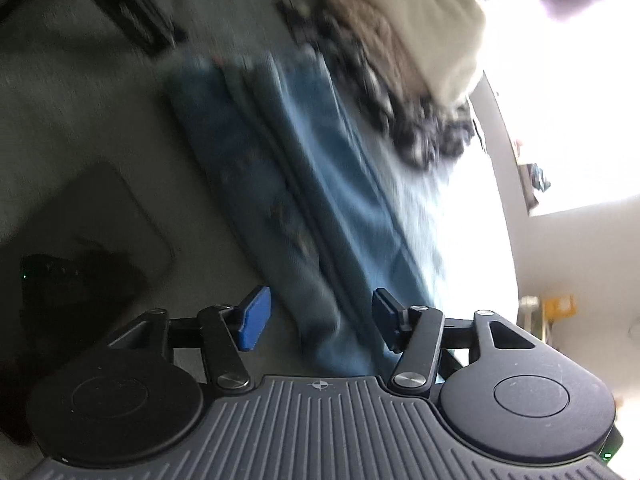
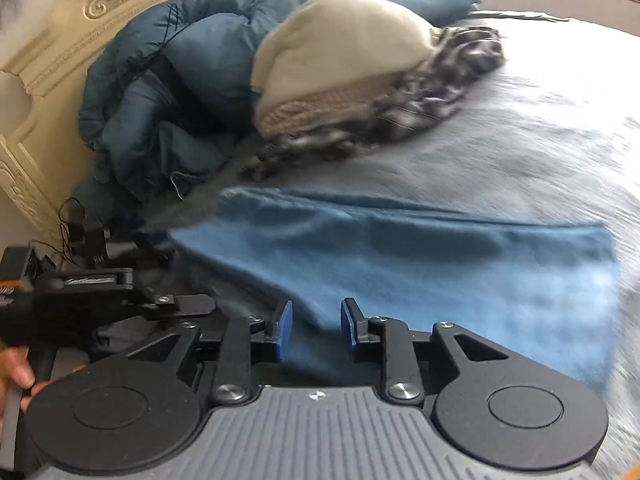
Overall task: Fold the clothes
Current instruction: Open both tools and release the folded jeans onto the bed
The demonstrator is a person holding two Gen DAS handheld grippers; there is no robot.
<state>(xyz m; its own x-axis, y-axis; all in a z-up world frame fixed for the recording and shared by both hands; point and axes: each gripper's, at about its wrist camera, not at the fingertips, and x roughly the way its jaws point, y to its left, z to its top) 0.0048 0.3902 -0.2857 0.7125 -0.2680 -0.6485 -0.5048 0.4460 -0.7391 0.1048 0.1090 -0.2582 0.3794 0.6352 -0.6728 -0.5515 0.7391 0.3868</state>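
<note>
Blue knit garment [image 2: 400, 256] lies folded flat on our bed [image 2: 540, 140], near the cream pile [image 2: 340, 60]. Left gripper [image 1: 318, 324] and right gripper [image 2: 316, 330] both gape, empty.

The blue garment [image 2: 420, 264] is soft matt cloth, lying on the bed [image 2: 540, 140] with its finely woven grey sheet. The cream garment [image 2: 340, 48] looks knitted, ribbed at its edge. The headboard [image 2: 48, 52] is carved, cream-painted. The right hand-held gripper [image 2: 316, 330] is matt black plastic with shiny metal pivots.
</note>
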